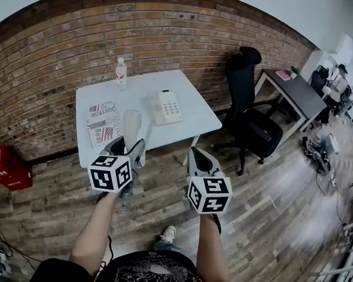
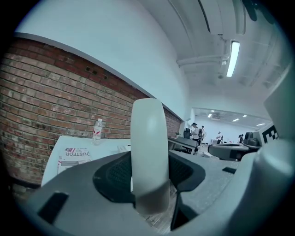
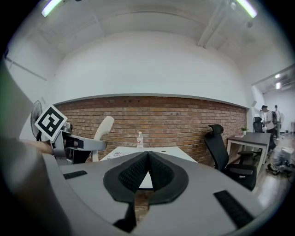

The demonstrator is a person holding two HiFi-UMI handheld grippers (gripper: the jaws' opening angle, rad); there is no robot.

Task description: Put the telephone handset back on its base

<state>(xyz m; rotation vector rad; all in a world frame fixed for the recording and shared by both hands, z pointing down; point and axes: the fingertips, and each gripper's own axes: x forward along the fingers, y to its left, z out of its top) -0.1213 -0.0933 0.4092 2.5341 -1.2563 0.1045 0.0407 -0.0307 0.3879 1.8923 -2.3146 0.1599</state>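
Note:
The white telephone handset [image 1: 131, 126] stands upright between the jaws of my left gripper [image 1: 130, 146], in the air just in front of the table's near edge. In the left gripper view the handset [image 2: 148, 152] fills the middle, with both pads pressed on its lower part. The cream telephone base [image 1: 166, 107] with its keypad lies on the white table [image 1: 199, 118], a little beyond and to the right of the handset. My right gripper [image 1: 198, 159] hovers lower and to the right, shut and empty; its pads [image 3: 159, 173] meet in the right gripper view, where the handset [image 3: 102, 131] shows at the left.
Newspapers [image 1: 103, 122] lie on the table's left part and a water bottle [image 1: 121, 73] stands at its far edge by the brick wall. A black office chair [image 1: 250, 112] stands right of the table, a dark desk [image 1: 298, 94] beyond it. A red crate [image 1: 5, 165] sits on the floor at left.

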